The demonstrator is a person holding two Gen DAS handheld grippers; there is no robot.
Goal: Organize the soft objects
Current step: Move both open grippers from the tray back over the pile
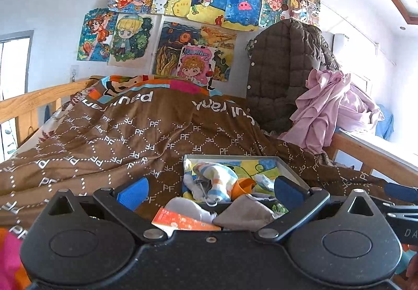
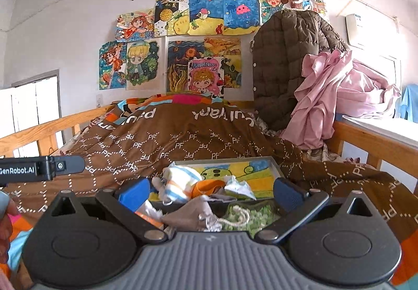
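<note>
Left gripper (image 1: 210, 187) hovers over the brown blanket (image 1: 130, 138) with its blue fingers (image 1: 133, 189) spread wide and nothing between them; the tray (image 1: 286, 163) of soft things sits just ahead, toward its right finger. Right gripper (image 2: 211, 189) is released too, and the striped sock (image 2: 180, 181), grey pouch (image 2: 188, 217) and green knit piece (image 2: 250, 214) lie between its fingers.

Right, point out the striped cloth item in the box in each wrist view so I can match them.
Left wrist view: the striped cloth item lies in the box, lower centre, between the left gripper fingers.
Right wrist view: the striped cloth item sits lower centre-left, just right of the right gripper's left finger.
Shared landmark: the brown quilted jacket, upper right in both.
</note>
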